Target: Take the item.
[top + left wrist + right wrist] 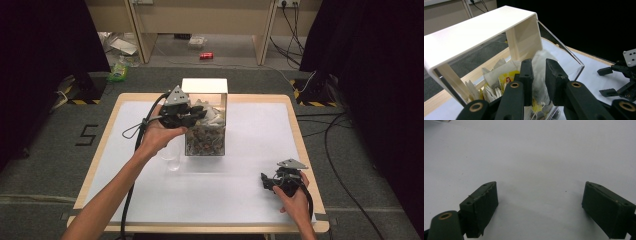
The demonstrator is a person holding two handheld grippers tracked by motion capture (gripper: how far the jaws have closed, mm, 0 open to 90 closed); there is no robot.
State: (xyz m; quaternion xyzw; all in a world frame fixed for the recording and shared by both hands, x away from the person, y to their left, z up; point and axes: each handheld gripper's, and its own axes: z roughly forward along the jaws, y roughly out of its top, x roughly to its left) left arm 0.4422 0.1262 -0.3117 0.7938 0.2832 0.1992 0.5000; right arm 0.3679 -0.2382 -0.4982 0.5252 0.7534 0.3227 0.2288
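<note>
The left gripper [539, 72] pinched a tea bag [539, 60] above the clear box [205, 131], ready for lifting out; the right gripper [540, 202] rested spread.

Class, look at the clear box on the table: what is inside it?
The clear box holds a heap of tea bags, white and yellow-tagged. The left gripper pinches one white bag at the top. The bags beneath the heap are covered.

The left gripper [539, 71] hides the lower part of a tea bag [539, 60] (pad contact unclear); the box [486, 32] runs past the frame's left edge.
</note>
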